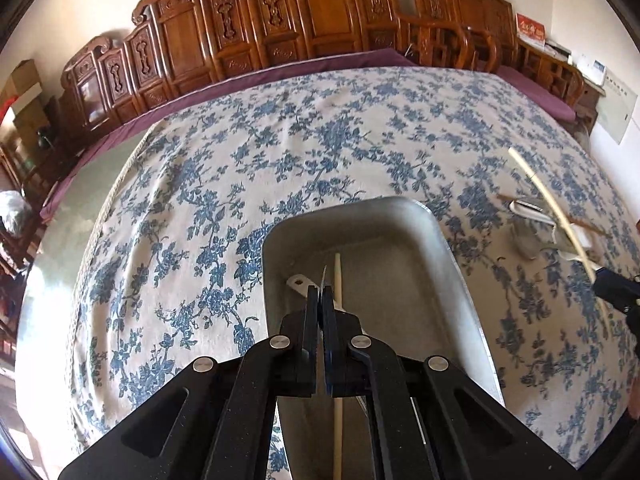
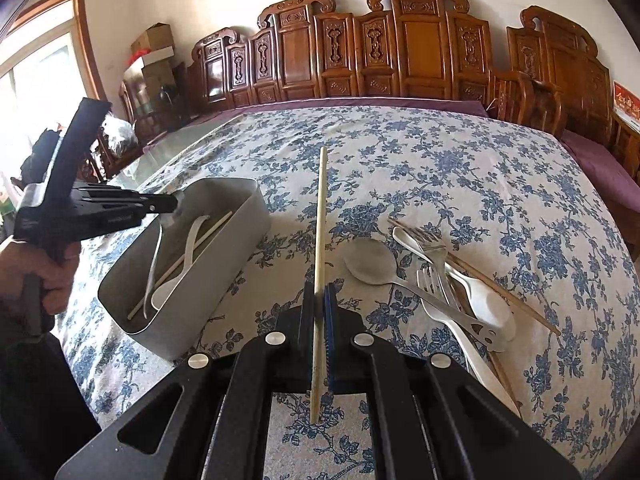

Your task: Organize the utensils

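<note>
The right gripper [image 2: 320, 300] is squeezed tight on a pale chopstick [image 2: 320, 240] that pokes straight up past its fingers. Only the right view shows the loose pile [image 2: 444, 280] of forks, spoons and chopsticks lying on the flowery cloth [image 2: 480, 184], just to the right of that gripper. The left gripper [image 1: 320, 298] is pinched on something thin and shiny above the gray bin [image 1: 440, 240]. I cannot tell what it is. The bin holds a white spoon [image 2: 180, 272], a chopstick [image 1: 337, 280] and a thin metal piece [image 2: 154, 260].
</note>
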`<state>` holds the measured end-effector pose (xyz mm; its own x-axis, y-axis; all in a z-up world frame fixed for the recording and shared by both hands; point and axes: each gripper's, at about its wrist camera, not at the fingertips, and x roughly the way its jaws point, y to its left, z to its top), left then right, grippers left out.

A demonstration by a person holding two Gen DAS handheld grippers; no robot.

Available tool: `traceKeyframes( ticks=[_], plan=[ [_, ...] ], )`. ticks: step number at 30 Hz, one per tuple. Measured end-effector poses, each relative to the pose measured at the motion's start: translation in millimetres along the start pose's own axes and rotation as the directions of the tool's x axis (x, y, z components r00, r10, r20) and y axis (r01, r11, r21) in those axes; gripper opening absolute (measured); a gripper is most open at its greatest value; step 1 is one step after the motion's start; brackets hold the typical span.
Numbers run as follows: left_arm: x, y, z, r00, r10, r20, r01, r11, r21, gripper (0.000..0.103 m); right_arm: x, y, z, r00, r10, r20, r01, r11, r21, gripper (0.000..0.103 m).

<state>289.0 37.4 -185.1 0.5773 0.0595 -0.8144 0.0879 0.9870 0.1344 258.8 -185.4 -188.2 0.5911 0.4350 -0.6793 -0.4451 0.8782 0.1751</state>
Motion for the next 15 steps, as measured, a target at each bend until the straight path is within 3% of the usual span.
traceKeyframes(
  ticks=[8, 15],
  plan=[
    [16, -3, 4, 0.999, 0.026, -0.030, -0.025, 0.999, 0.029, 0.001, -2, 5, 1, 1.000, 0.012, 0.006, -0.012, 1.000, -0.010, 0.006],
    [23, -1, 6, 0.999, -0.011, -0.045, 0.011, 1.000, -0.008, 0.002, -1, 12, -1, 1.000, 0.018, 0.002, -0.018, 1.000, -0.021, 0.006]
  ],
)
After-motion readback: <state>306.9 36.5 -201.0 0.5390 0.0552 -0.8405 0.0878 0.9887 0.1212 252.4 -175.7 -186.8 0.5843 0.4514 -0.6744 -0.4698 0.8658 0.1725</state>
